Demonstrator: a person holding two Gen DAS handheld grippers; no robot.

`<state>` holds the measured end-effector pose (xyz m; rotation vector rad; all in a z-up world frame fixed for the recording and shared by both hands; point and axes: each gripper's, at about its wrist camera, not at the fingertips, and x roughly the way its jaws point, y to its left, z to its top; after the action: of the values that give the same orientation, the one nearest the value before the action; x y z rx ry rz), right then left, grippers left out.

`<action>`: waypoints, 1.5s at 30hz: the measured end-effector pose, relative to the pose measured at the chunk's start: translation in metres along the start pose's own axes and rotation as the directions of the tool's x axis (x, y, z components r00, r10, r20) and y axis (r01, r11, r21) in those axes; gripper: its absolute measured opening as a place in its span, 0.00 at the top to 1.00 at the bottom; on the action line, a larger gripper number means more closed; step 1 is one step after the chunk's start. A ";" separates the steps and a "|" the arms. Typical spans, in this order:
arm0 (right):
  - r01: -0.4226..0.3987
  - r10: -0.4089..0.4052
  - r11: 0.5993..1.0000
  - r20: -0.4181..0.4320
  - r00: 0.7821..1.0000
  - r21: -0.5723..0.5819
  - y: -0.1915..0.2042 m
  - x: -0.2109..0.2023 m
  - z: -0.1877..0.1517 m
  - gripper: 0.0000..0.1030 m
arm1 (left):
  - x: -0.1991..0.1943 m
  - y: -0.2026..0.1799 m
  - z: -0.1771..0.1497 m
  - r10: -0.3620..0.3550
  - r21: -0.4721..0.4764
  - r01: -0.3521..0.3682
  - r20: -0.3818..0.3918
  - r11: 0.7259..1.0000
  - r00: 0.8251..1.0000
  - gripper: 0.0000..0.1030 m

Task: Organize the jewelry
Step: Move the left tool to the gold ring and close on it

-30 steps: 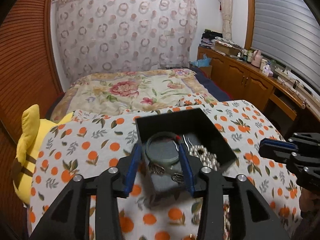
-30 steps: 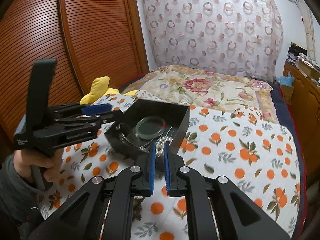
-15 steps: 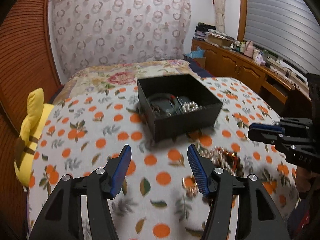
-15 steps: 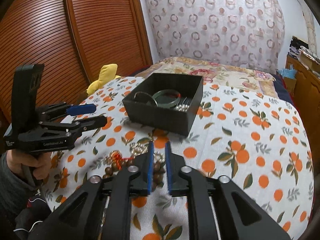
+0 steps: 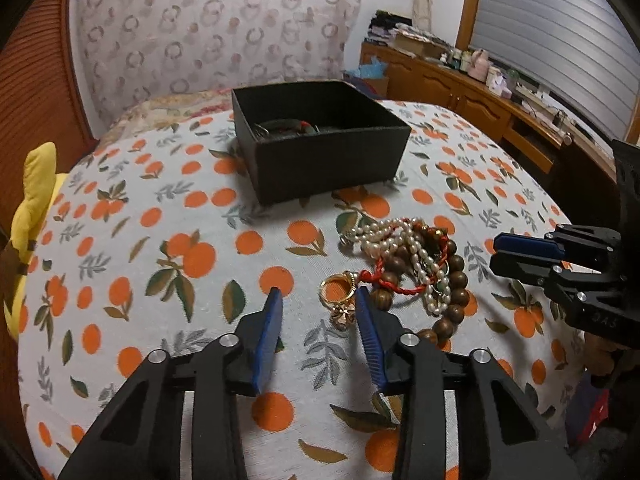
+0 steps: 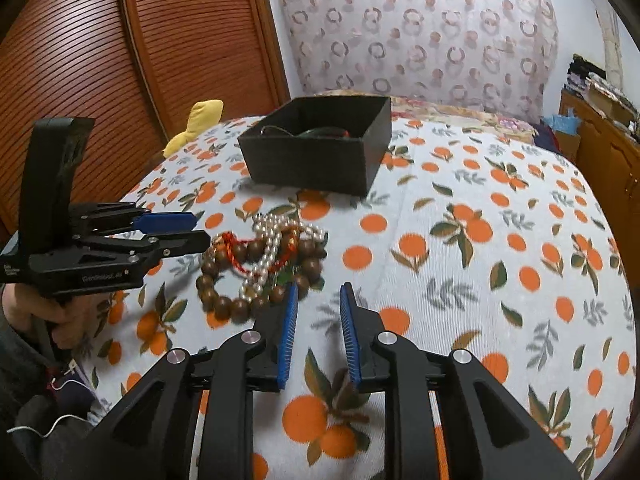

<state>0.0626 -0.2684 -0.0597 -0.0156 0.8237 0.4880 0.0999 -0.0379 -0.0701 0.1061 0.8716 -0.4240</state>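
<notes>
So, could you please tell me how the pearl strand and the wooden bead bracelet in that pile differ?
The pearl strand has small, pale, glossy beads; the wooden bead bracelet has large, dark brown ones. The pearls lie bunched on top, while the bracelet loops around the pile's edge. Both lie tangled together on the orange-print cloth, outside the black box.

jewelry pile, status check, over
Left gripper closing, empty; right gripper opening, empty. Jewelry pile on cloth, short of black box. Nothing in the way.

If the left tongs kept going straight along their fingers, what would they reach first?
Probably the bare orange-print cloth, nothing sitting between the closing fingers. The gold ring lies just inside the right fingertip, so it might be brushed; depth is unclear. The black box stands farther on.
</notes>
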 end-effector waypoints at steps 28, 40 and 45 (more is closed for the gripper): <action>0.008 -0.008 1.000 -0.006 1.000 -0.010 0.002 0.000 -0.013 0.77 | -0.003 0.035 0.009 0.014 -0.094 -0.012 0.019 0.996 1.000 0.83; -0.001 0.001 0.999 0.001 1.000 -0.040 0.011 -0.001 -0.004 0.77 | -0.029 0.032 0.000 0.029 -0.092 -0.022 0.068 0.996 0.997 0.83; 0.002 -0.003 0.998 -0.002 1.000 -0.059 0.014 0.004 0.007 0.77 | -0.036 0.027 -0.003 0.031 -0.079 -0.025 0.087 0.997 0.996 0.83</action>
<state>0.0639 -0.2531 -0.0556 -0.0714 0.8115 0.5097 0.0884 -0.0016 -0.0465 0.0272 0.7981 -0.3652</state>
